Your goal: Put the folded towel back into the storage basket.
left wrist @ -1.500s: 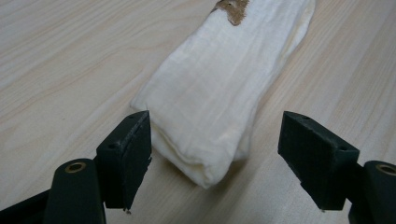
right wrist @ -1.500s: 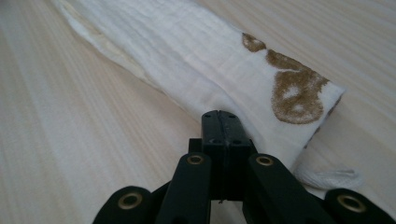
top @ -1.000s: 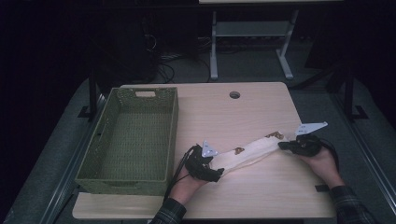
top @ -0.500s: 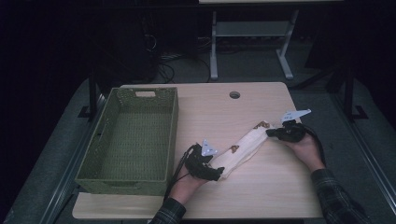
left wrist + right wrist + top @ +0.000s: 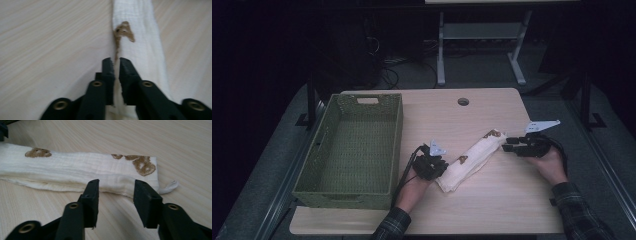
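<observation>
I logged the folded cloth [image 5: 470, 158] lying on the table [image 5: 492, 210] just right of the green basket [image 5: 351, 150], long axis running diagonally between my hands. Left gripper [image 5: 117, 65] was clamped on its near end. Right gripper [image 5: 116, 187] stood apart, jaws straddling the far end's edge; contact looked absent, though I couldn't be certain. That end lay directly ahead.
</observation>
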The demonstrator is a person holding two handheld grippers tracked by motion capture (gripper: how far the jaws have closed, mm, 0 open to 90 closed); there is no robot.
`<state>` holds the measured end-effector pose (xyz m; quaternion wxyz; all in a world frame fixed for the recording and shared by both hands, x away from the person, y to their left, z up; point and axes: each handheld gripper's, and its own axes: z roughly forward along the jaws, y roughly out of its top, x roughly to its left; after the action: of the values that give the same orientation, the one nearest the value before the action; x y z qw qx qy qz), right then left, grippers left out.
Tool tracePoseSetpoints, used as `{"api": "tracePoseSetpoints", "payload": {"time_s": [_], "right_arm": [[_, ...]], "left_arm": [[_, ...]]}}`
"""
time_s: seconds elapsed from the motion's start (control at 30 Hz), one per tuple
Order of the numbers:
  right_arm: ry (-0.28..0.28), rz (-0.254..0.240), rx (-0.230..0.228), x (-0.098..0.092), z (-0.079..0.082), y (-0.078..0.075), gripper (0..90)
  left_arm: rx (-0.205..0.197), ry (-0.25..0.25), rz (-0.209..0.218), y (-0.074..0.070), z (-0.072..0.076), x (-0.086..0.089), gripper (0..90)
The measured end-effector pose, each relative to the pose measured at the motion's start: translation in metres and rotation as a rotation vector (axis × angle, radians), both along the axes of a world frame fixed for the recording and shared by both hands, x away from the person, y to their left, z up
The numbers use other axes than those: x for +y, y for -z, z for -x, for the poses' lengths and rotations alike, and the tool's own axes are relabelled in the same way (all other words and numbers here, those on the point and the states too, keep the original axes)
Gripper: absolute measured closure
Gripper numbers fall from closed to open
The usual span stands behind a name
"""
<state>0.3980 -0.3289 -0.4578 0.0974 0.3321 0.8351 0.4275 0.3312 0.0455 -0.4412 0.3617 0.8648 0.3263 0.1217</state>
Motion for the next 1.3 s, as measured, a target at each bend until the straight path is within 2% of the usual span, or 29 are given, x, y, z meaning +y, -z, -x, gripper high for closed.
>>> {"api": "tracePoseSetpoints", "payload": {"time_s": [0.07,0.17,0.2,0.43,0.6,0.77,0.97,1.1,1.3], "right_arm": [[-0.003,-0.003,0.001,0.001,0.000,0.001,48.2],[-0.013,0.008,-0.009,0.005,0.001,0.001,43.4],[-0.019,0.013,-0.011,0.007,0.001,0.001,42.0],[-0.033,0.026,-0.009,0.011,0.002,0.002,39.4],[-0.023,0.021,-0.017,0.011,0.001,0.002,37.7],[-0.019,0.027,-0.021,0.011,0.001,0.003,36.3],[-0.020,0.034,-0.020,0.012,0.000,0.004,35.5],[-0.021,0.036,-0.022,0.013,0.001,0.004,35.2],[-0.021,0.033,-0.022,0.014,0.001,0.005,35.2]], "left_arm": [[0.009,0.000,-0.024,0.003,-0.006,-0.002,89.4],[0.025,0.007,-0.032,0.009,-0.010,-0.004,89.5],[0.045,0.022,-0.044,0.014,-0.009,-0.006,89.5],[0.080,0.078,-0.060,0.018,0.001,-0.013,89.4],[0.090,0.118,-0.056,0.018,0.010,-0.018,89.4],[0.102,0.183,-0.057,0.018,0.020,-0.026,89.3],[0.107,0.277,-0.062,0.017,0.036,-0.045,89.2],[0.099,0.342,-0.060,0.018,0.048,-0.061,88.8],[0.089,0.407,-0.054,0.019,0.062,-0.078,88.3]]}}
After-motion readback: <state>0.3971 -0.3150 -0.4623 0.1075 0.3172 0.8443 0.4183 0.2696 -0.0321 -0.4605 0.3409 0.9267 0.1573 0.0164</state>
